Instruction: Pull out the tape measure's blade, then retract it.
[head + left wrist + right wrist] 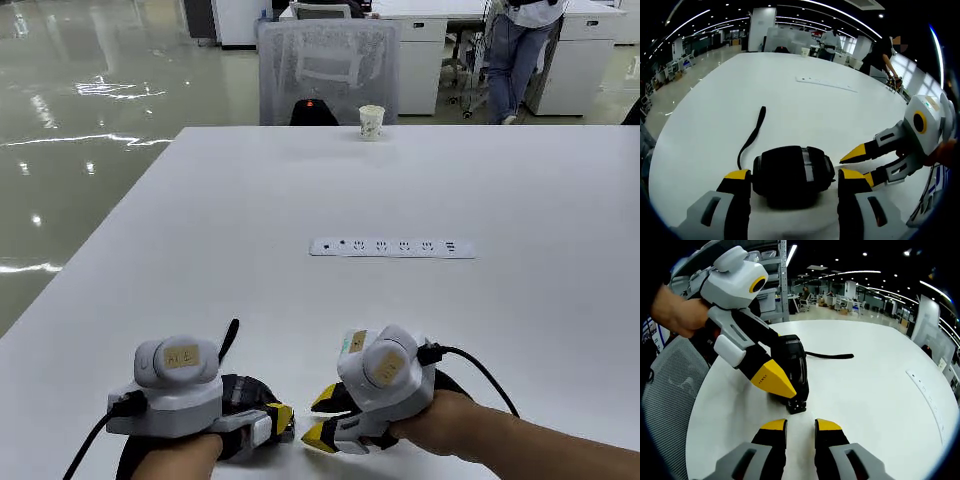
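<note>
1 tape measure (792, 170) clamped in left gripper (795, 176); right gripper (801, 426) ajar, empty.

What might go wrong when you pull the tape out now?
The blade tab is small, so the fingers of the right gripper might slip off it. The left gripper pinches the tape measure only by its sides, so a pull might twist it loose.

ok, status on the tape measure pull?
Left gripper shut on the tape measure. Right gripper open, just short of the blade tip. Not pulled out yet. Strap lies clear behind.
</note>
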Action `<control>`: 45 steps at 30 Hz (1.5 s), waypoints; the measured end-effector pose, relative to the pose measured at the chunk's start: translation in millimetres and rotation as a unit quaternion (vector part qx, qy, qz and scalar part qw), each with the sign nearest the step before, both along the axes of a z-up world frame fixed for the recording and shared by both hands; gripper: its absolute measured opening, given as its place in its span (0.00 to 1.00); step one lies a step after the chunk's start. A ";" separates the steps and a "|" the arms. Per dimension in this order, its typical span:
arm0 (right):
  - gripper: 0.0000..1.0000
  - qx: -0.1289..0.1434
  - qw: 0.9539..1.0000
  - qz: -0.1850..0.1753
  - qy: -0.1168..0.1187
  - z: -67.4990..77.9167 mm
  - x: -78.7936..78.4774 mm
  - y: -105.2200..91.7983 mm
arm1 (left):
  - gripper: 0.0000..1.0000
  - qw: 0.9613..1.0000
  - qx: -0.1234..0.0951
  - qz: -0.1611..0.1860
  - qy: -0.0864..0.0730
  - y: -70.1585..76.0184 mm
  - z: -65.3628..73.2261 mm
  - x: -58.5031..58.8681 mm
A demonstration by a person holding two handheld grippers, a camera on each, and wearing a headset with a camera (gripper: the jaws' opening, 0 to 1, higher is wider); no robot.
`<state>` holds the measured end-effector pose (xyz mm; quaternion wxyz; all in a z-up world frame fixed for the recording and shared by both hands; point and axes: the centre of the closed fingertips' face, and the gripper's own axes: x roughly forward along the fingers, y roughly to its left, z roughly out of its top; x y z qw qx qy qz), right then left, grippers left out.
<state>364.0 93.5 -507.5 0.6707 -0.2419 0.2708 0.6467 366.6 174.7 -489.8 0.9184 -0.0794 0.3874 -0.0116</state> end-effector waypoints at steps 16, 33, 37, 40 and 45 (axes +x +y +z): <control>0.25 0.010 0.999 -0.040 -0.002 8.4 -2.6 -32.1 | 0.72 0.999 0.011 -0.030 -0.013 -1.1 7.7 -11.3; 0.32 0.034 0.995 -0.098 -0.005 24.2 -6.9 -67.9 | 0.75 0.997 0.021 -0.072 -0.031 -2.4 19.2 -27.5; 0.33 0.038 0.993 -0.111 -0.007 27.3 -8.0 -75.3 | 0.76 0.996 0.018 -0.078 -0.036 -2.4 21.0 -31.0; 0.34 0.040 0.992 -0.121 -0.010 30.3 -8.9 -81.2 | 0.76 0.995 0.021 -0.088 -0.041 -2.7 23.3 -34.0; 0.36 0.038 0.990 -0.133 -0.010 32.5 -13.7 -91.1 | 0.77 0.994 0.021 -0.096 -0.045 -3.0 25.3 -39.2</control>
